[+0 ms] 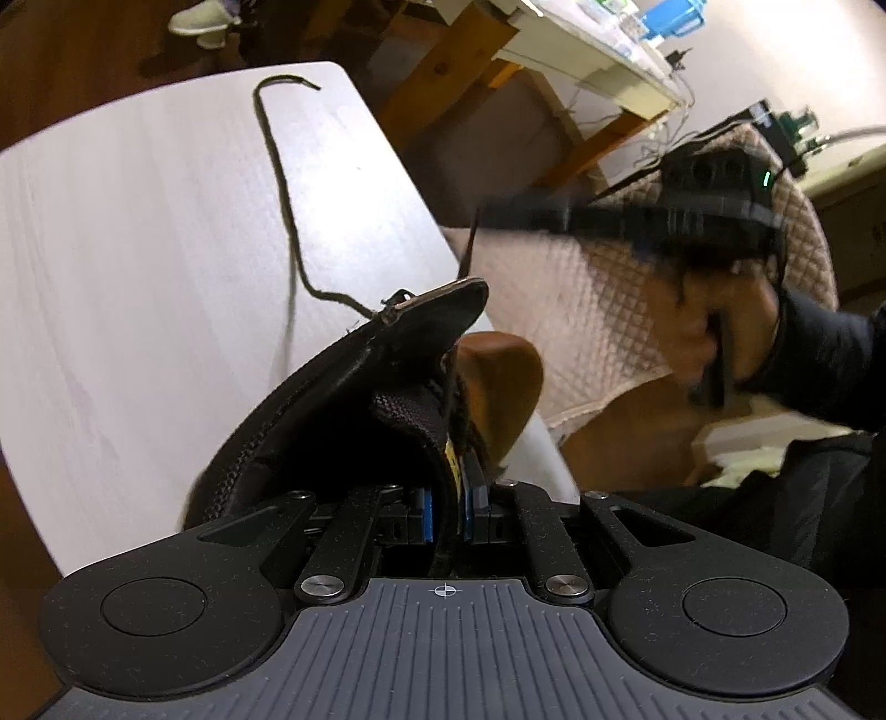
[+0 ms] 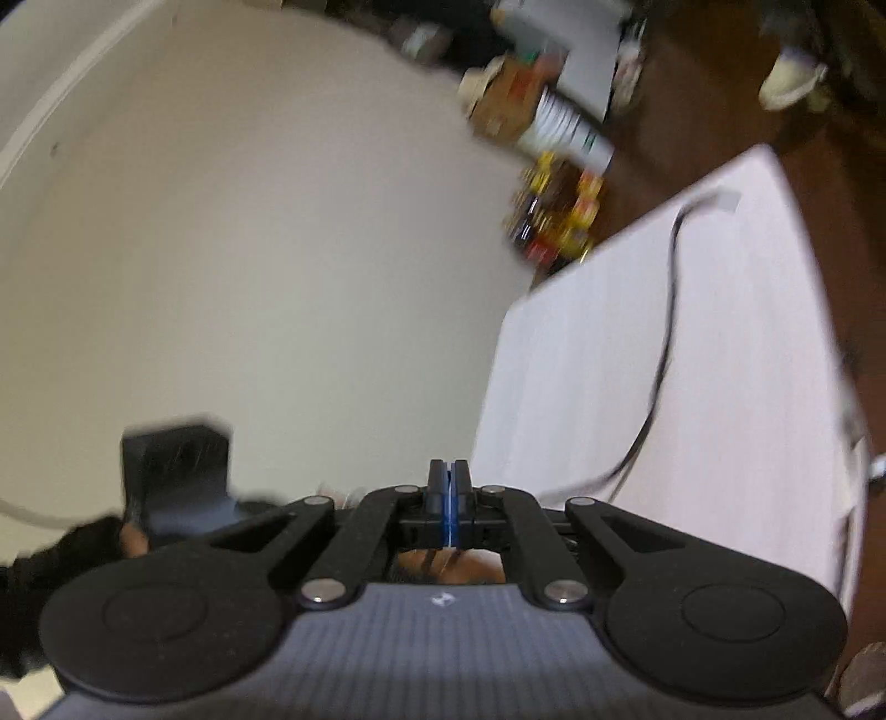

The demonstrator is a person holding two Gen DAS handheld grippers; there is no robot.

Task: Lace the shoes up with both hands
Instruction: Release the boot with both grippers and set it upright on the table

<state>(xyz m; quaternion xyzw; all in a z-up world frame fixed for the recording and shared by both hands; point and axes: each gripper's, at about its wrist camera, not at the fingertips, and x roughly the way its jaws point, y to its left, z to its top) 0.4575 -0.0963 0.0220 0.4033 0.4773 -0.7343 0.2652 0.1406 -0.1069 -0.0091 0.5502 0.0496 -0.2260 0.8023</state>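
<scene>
A black and brown shoe (image 1: pixel 387 376) rests tilted near the white table's (image 1: pixel 138 249) right edge. My left gripper (image 1: pixel 448 498) is shut on the shoe's black collar, which fills the gap between its blue pads. One long dark lace (image 1: pixel 277 183) trails from the shoe across the table to its far end. A short taut strand (image 1: pixel 469 243) rises from the shoe's top eyelet to the blurred tips of my right gripper (image 1: pixel 487 213), gripped by a hand (image 1: pixel 714 321). In the right wrist view, the right gripper (image 2: pixel 449 487) has its pads pressed together, and the lace (image 2: pixel 671 288) shows on the table (image 2: pixel 747 360).
A chair with a quilted beige cover (image 1: pixel 581 310) stands just past the table's right edge. Behind it is a wooden desk (image 1: pixel 581 61) with cables. A pale slipper (image 1: pixel 199 22) lies on the brown floor. A plain wall (image 2: pixel 249 249) and blurred bottles (image 2: pixel 554 166) fill the right wrist view.
</scene>
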